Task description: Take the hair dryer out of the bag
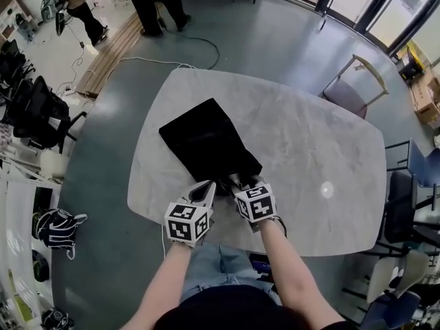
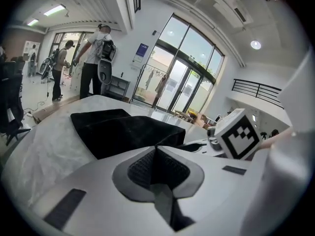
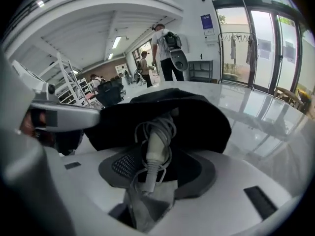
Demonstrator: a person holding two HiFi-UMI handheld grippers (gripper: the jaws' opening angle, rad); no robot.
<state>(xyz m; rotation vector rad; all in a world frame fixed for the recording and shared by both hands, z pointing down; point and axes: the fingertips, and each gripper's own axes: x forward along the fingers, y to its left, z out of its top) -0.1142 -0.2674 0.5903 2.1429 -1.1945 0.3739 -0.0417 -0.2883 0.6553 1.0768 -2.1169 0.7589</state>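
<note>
A black cloth bag lies on the marble table, its mouth towards me. My left gripper is at the mouth's left side. In the left gripper view it is shut, and the bag's rim runs into its tips. The mouth arches up like a hood. From it pokes the hair dryer's pale handle, its cord wound round it. My right gripper stands open with the handle between its wide-set pads, which do not press on it. The dryer's body is hidden inside the bag.
A small white disc lies on the table to the right. Chairs ring the table, and black office chairs stand at the left. People stand far off, and a cable runs over the floor.
</note>
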